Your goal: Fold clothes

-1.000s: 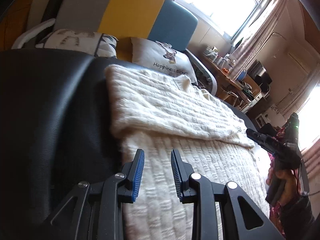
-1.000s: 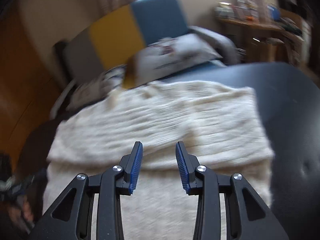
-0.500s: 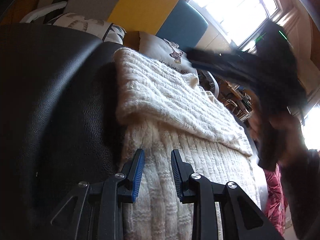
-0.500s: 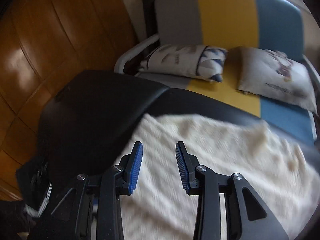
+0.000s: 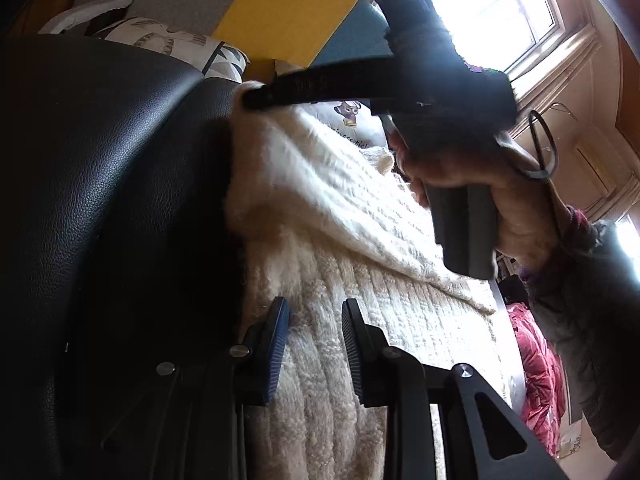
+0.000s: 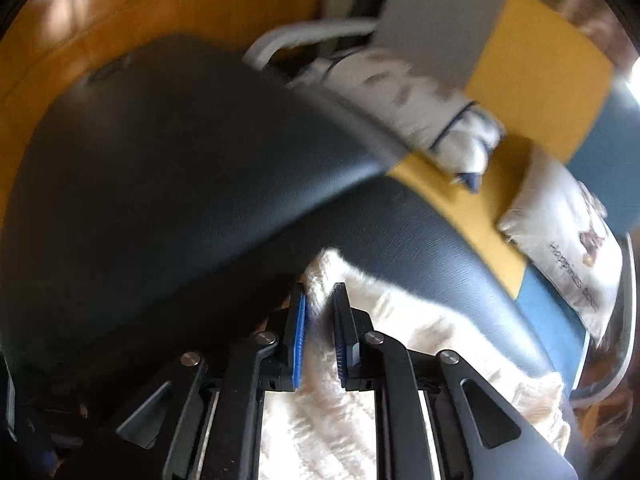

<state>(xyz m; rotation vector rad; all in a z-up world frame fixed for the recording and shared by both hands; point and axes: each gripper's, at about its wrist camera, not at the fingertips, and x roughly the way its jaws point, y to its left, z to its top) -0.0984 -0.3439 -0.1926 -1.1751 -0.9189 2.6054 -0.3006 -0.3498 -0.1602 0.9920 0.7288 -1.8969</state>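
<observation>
Cream knit, a sweater (image 5: 344,216), is seen spread over a black padded bench (image 5: 112,184), one layer already turned over the ribbed body beneath it. The far corner of that upper layer is shown pinched in the right claw (image 6: 320,332), its blue pads (image 6: 299,340) drawn close with the fabric caught between them; in the left wrist view the same claw's tip is seen biting the corner ahead of and above the left claw. The left claw (image 5: 314,344) is held wide apart and empty, low over the near ribbed part, its left pad just beside the sweater's edge where the knit meets the black padding. No cloth is gripped by it.

The step in hand is judged to be the start of a further fold: one corner has been secured, the matching near corner has not. The next move is thought to call for the left claw to be lowered onto the edge directly below it and closed on the knit, so that both corners can be lifted together and carried across. Thick, loose wool is expected to slip or bunch if only the top layer is caught.

Cushions (image 6: 560,256) and a grey, yellow and blue seat back (image 6: 536,80) lie beyond the right claw.
</observation>
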